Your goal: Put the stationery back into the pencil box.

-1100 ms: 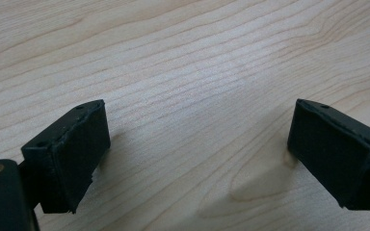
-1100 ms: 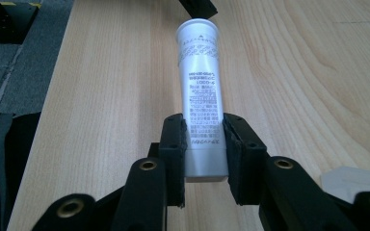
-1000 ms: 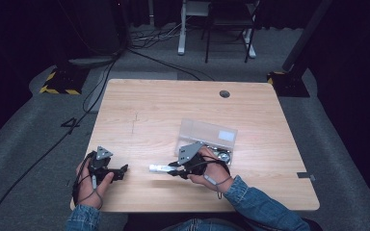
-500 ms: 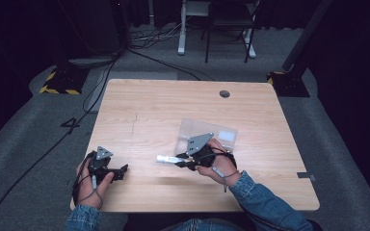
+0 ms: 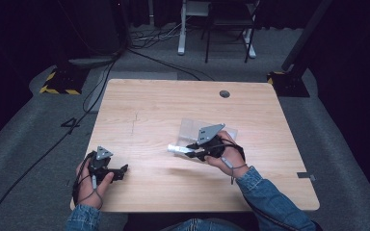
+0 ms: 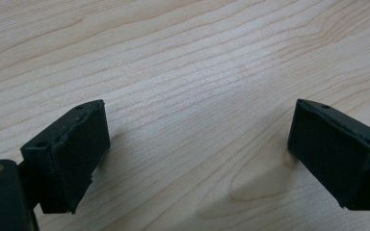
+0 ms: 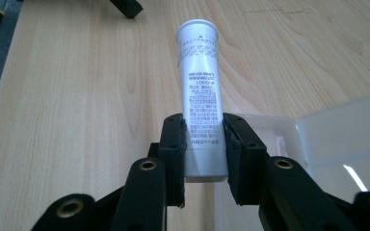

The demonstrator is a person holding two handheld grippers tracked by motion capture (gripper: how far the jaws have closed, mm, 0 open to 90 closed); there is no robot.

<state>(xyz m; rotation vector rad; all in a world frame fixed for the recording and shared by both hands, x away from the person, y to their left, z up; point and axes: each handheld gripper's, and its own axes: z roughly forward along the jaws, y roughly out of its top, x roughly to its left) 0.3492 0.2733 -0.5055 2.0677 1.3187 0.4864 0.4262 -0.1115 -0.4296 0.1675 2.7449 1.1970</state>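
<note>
Two grippers: my right gripper [image 7: 203, 144] squeezes the white tube [image 7: 200, 86], now lifted left, clear of the clear plastic box [image 7: 337, 130]. My left gripper [image 6: 197, 144] rests wide open, so putting it down comes next.

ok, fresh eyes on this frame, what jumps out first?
The right hand-held gripper is clamped on a white printed tube, held just off the table's middle with the tube pointing toward the person's left. Right behind it lies a clear plastic box, lid open. The left hand-held gripper sits near the table's front left corner, jaws wide apart over bare wood.
</note>
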